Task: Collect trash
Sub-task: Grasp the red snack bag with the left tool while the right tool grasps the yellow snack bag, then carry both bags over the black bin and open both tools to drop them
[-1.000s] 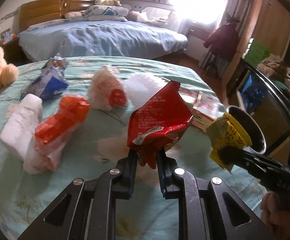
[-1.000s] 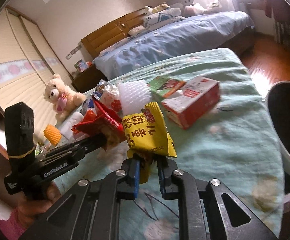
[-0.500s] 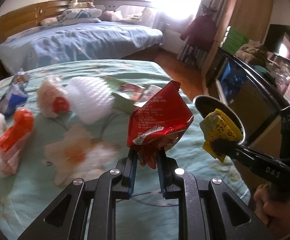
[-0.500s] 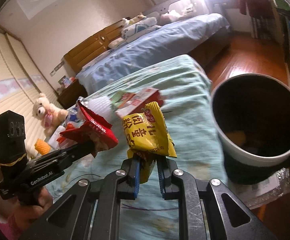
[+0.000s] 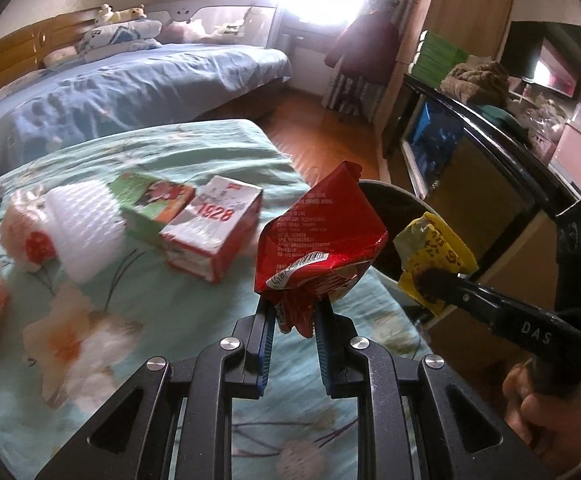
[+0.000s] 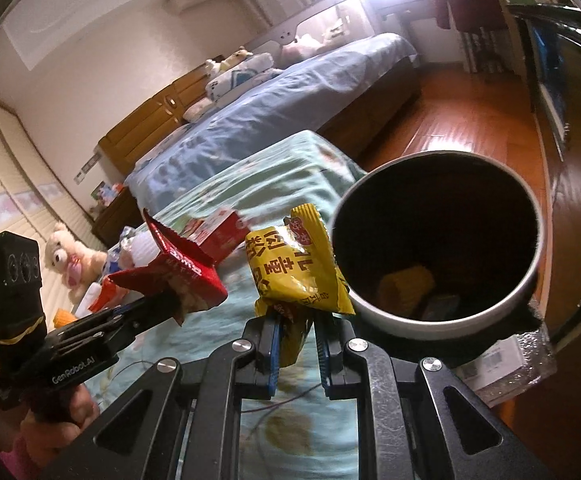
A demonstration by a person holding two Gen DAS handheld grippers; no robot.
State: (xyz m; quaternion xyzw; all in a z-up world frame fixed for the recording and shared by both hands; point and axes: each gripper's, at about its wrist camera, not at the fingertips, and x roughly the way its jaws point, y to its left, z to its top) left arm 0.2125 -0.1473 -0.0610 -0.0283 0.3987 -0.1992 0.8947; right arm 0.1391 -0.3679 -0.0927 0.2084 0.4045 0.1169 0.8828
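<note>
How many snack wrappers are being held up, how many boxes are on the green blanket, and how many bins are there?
Snack wrappers held up: 2, red wrapper and yellow wrapper
Boxes on the blanket: 2, red and white box and green box
Bins: 1, bin
Total: 5

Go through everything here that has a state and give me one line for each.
Left tool: shut on red wrapper.
Right tool: shut on yellow wrapper.
Bin: open-topped, some trash at the bottom.
Red and white carton: lying on the bedspread.
</note>
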